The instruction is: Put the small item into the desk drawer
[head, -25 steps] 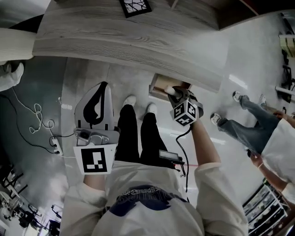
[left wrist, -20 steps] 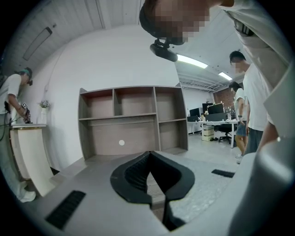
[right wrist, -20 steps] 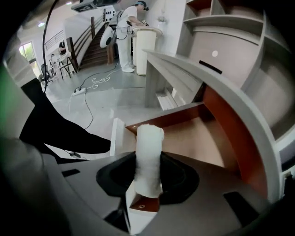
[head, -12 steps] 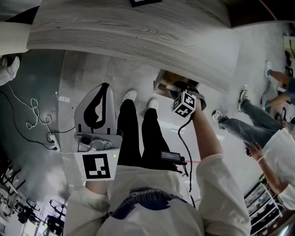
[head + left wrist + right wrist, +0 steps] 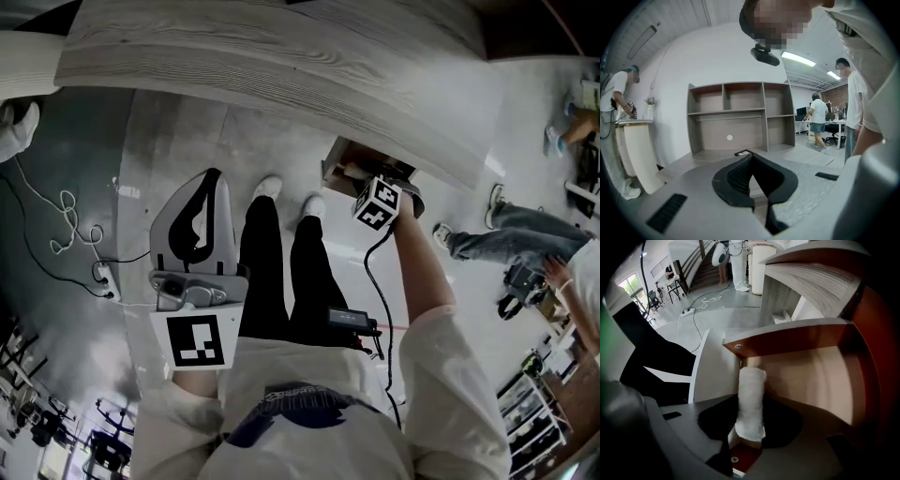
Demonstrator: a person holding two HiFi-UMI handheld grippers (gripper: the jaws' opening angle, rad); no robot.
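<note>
The small item is a white cylindrical roll (image 5: 751,401). My right gripper (image 5: 750,420) is shut on its lower end, and the roll points into the open desk drawer (image 5: 813,376) with a pale wooden inside. In the head view the right gripper (image 5: 379,187) reaches into the drawer (image 5: 345,165) under the grey wooden desk top (image 5: 281,56); its marker cube hides the roll. My left gripper (image 5: 208,180) is held near my body at the left, far from the drawer, with its black jaws (image 5: 751,159) shut and nothing between them.
My legs (image 5: 281,262) stand just left of the drawer. A power strip with white cables (image 5: 98,275) lies on the floor at the left. Another person's legs (image 5: 492,234) are at the right. A grey shelf unit (image 5: 740,117) stands on the desk.
My right gripper has moved a little farther up and right, deeper over the drawer, with the roll still in it. The left gripper has stayed put. The people at the right have walked on.
</note>
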